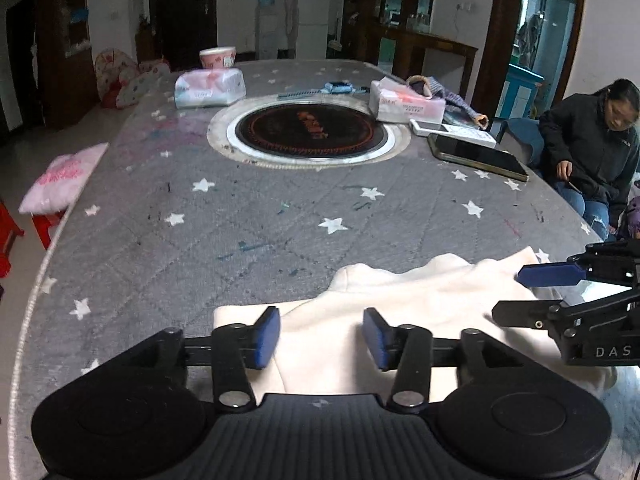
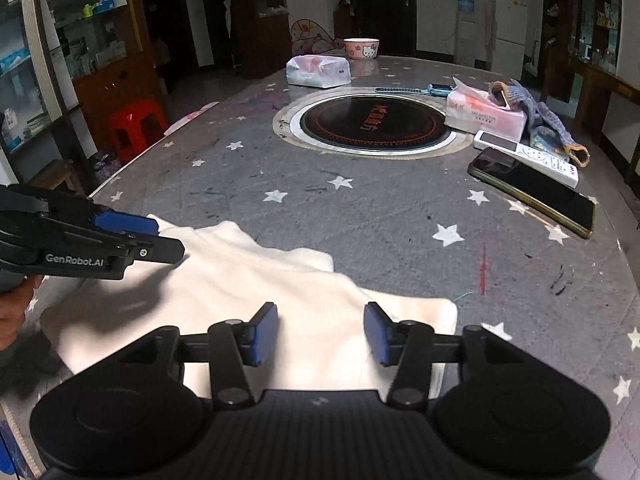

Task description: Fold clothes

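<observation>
So the white garment (image 1: 400, 308) is a soft, fleecy-looking thing, lying mostly flat on the near edge of the grey star-print table. It's loosely folded, with rumpled, bumpy far edges and one squared-off corner (image 2: 440, 312) on its right side.

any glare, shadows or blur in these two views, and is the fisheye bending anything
Left wrist view: far tissue pack looks soft and blurred, table edge bows strongly. Right wrist view: left gripper casts a dark shadow on the white garment, the phone screen reflects light, and the cabinets at the frame's edges curve.
</observation>
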The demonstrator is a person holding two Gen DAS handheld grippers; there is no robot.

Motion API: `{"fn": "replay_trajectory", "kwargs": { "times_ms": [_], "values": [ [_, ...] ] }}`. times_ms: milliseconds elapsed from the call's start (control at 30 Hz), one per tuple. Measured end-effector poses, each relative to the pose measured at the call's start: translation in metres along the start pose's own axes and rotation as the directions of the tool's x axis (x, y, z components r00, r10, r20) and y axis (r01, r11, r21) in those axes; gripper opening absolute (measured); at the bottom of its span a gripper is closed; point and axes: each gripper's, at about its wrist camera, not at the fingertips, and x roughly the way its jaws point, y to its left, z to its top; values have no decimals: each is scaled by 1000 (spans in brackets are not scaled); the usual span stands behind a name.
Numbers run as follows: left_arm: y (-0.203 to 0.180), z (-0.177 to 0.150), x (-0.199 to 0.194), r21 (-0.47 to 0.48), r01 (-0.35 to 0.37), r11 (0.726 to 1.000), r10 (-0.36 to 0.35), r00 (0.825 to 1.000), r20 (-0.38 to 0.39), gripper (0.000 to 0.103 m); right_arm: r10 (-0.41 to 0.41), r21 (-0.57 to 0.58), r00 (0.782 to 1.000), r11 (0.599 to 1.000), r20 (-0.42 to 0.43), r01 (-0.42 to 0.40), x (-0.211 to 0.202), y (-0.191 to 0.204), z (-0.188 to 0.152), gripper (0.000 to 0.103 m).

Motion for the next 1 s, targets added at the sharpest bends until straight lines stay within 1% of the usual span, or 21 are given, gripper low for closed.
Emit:
{"fn": "replay_trajectory", "kwargs": {
  "times_ms": [67, 100, 133, 200, 267, 333, 367, 400, 467, 533, 733, 867, 933, 1000],
  "values": [
    [-2, -3, -8, 9, -8, 1000, 8, 1000, 15, 59, -2, -1, 1000, 1000, 5, 2, -4, 2, -3, 58],
    [-2, -4, -12, 10, -13, 1000, 13, 1000, 22, 62, -4, -3, 1000, 1000, 8, 4, -6, 4, -4, 61],
    [-3, -6, -16, 11, -18, 1000, 18, 999, 28, 67, -2, -5, 1000, 1000, 11, 2, -9, 6, -6, 64],
    [-2, -9, -24, 1, -29, 1000, 29, 999, 45, 75, -4, -15, 1000, 1000, 13, 4, -13, 9, -9, 68],
    [-1, -13, -32, -6, -42, 999, 42, 998, 56, 80, -3, -22, 1000, 1000, 18, 3, -17, 13, -12, 71],
    [0, -17, -39, -8, -59, 998, 59, 996, 68, 88, -1, -28, 1000, 1000, 23, 2, -21, 17, -15, 77],
    [1, -18, -42, -8, -67, 998, 67, 995, 72, 89, -1, -32, 1000, 1000, 25, 1, -23, 19, -16, 78],
    [1, -20, -45, -8, -73, 997, 73, 994, 77, 94, 0, -35, 1000, 999, 28, 1, -25, 20, -18, 80],
    [0, -24, -50, -10, -82, 997, 82, 993, 83, 97, 2, -42, 999, 999, 33, 0, -28, 24, -21, 81],
    [1, -28, -55, -11, -87, 996, 87, 992, 89, 102, 3, -48, 999, 999, 38, -1, -32, 28, -24, 84],
    [1, -39, -67, -25, -104, 994, 106, 990, 94, 103, 6, -67, 999, 998, 53, -2, -43, 39, -32, 92],
    [-1, -46, -76, -38, -111, 993, 114, 988, 102, 103, 0, -79, 998, 997, 65, 5, -50, 45, -36, 94],
    [-3, -50, -81, -35, -121, 992, 124, 986, 110, 103, -3, -84, 997, 996, 74, 9, -53, 47, -39, 98],
    [-6, -54, -85, -30, -128, 991, 131, 985, 117, 103, -7, -89, 997, 996, 77, 14, -57, 50, -42, 99]
  ]
}}
